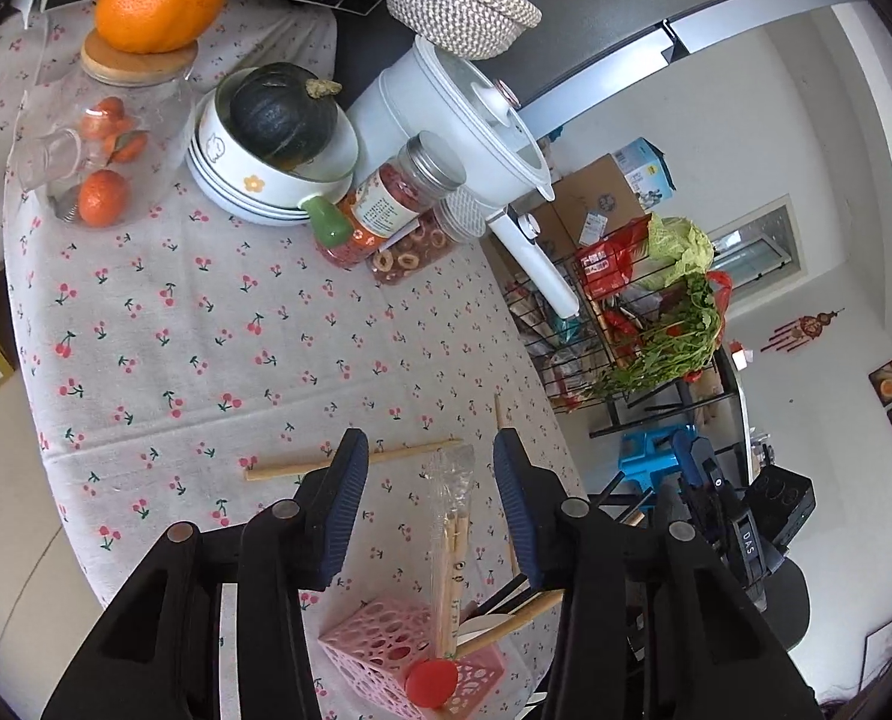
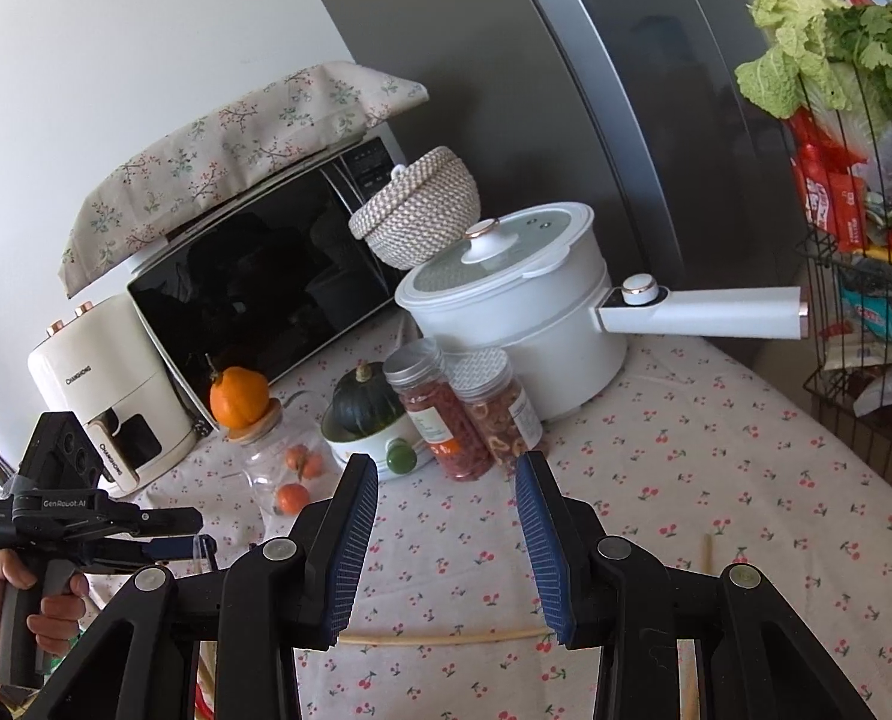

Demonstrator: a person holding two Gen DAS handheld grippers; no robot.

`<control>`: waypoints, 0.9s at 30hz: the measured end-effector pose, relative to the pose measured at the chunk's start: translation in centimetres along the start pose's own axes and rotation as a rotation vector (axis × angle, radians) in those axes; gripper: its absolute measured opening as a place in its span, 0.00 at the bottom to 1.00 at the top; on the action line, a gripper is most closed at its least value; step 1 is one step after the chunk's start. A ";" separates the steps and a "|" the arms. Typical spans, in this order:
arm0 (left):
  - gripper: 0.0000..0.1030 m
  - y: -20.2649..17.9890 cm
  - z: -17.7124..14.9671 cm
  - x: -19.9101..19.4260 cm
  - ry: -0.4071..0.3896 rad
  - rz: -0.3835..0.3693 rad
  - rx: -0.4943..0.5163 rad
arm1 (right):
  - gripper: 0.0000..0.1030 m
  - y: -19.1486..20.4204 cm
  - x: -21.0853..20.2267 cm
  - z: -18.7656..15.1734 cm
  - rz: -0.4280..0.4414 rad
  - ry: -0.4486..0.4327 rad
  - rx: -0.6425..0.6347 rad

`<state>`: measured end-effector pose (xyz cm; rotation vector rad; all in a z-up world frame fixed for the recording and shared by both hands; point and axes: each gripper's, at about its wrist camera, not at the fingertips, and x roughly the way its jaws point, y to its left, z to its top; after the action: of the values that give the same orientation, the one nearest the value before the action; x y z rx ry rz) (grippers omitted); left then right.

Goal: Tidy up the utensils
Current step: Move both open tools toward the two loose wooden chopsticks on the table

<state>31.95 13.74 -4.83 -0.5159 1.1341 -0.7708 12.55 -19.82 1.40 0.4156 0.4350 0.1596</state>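
Here we hover both open tools over loose chopsticks.
From the left wrist, our left hand-held gripper (image 1: 431, 504) gapes empty above the pink holder (image 1: 386, 648), a chopstick (image 1: 350, 461) on the table (image 1: 206, 330); from the right wrist, our right hand-held gripper (image 2: 446, 546) gapes empty over another chopstick (image 2: 446, 638).

Beyond the jaws, two loose chopsticks (image 1: 350, 459) are counted on the tablecloth. One pink holder (image 1: 386, 654) is seen between the jaws. Two jars (image 2: 440, 414) are spotted ahead; one white pot (image 2: 505, 306) behind them.
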 end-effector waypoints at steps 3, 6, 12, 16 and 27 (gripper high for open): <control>0.11 -0.6 -0.3 0.4 0.006 0.001 0.032 | 0.42 -0.1 0.2 0.1 -0.005 -0.002 -0.001; 0.03 -1.8 -0.8 -0.1 -0.018 0.030 0.081 | 0.42 -0.1 0.2 0.2 -0.008 -0.004 -0.005; 0.01 -4.8 -1.6 -2.8 -0.077 0.067 0.151 | 0.42 -0.3 -0.5 0.3 -0.015 -0.026 -0.007; 0.01 -7.5 -2.7 -4.2 -0.095 0.095 0.209 | 0.42 -0.7 -1.2 0.6 -0.016 -0.044 0.010; 0.15 -10.9 -6.5 -5.0 -0.080 0.179 0.209 | 0.42 -1.2 -2.5 1.4 -0.019 -0.059 0.010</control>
<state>21.73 10.69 3.66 -0.2641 0.9974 -0.6973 10.97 -22.00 3.01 0.4250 0.3817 0.1269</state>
